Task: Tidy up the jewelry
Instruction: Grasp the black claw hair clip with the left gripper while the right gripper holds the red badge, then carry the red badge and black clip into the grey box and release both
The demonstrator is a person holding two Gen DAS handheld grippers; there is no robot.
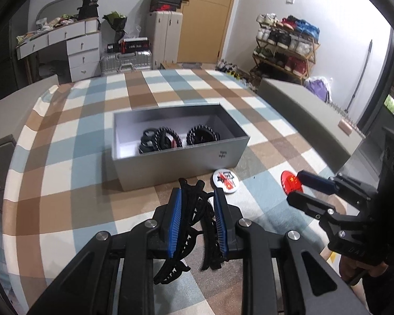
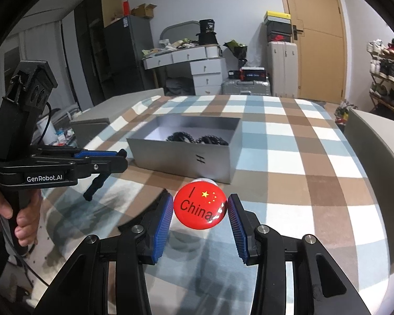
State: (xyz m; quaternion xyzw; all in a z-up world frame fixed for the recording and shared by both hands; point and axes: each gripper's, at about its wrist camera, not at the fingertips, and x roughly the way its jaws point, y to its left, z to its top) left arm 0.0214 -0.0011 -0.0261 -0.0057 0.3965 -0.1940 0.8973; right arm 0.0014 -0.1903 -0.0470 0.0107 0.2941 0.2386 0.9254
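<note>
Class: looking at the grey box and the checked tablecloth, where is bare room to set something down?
Inside the open grey cardboard box, the left end is bare; black hair clips crowd its middle. The checked tablecloth left of the box is free. In front, a white round badge crowds it.

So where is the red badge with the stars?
The red badge sits clamped in the right tool, just in front of the grey box, near the white badge.

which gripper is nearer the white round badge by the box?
Left. The left gripper, clamped on black hair clips, sits just in front of the white badge. The right gripper, holding the red China badge, is off to the badge's right.
</note>
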